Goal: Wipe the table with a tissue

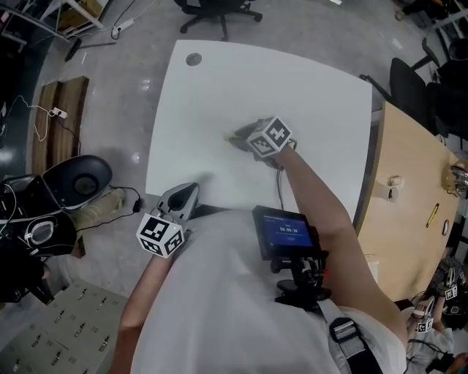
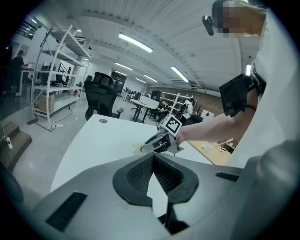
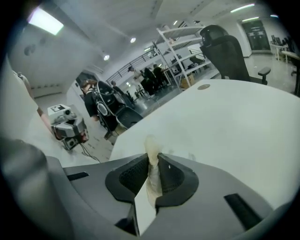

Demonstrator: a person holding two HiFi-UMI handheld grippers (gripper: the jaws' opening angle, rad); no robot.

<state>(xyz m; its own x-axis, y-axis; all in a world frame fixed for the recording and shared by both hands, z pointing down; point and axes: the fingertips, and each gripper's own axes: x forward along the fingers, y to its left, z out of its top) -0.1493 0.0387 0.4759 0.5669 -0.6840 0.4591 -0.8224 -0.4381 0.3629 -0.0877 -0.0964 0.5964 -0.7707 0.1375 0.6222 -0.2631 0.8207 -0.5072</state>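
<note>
- Tissue [image 3: 150, 143] sits pinched between the right gripper [image 3: 151, 161] fingers [image 3: 172, 176], which I read as clamped on it. Its long axis runs along the slot and the free end pokes out just past the tips.
- From the head view, that end looks pressed to the bench [image 1: 314, 95] right under the tips, roughly mid-surface. I can't tell how flat it lies.
- Left gripper [image 1: 183, 196] hangs at the near bench edge, well behind the tissue. Its fingers [image 2: 136, 176] are closed together on nothing, so the right hand is the nearer one.
- My call: wiping under way. Bare white surface lies ahead of the right fingers and to both sides.
- Bench top is smooth and white, with a few faint specks just ahead of the tips. A round grommet hole [image 1: 193, 59] is at the far corner.
- Room is an open office. An office chair [image 1: 219, 11] stands beyond the far edge and a wooden table [image 1: 409, 168] is off to the right of the fingers.
</note>
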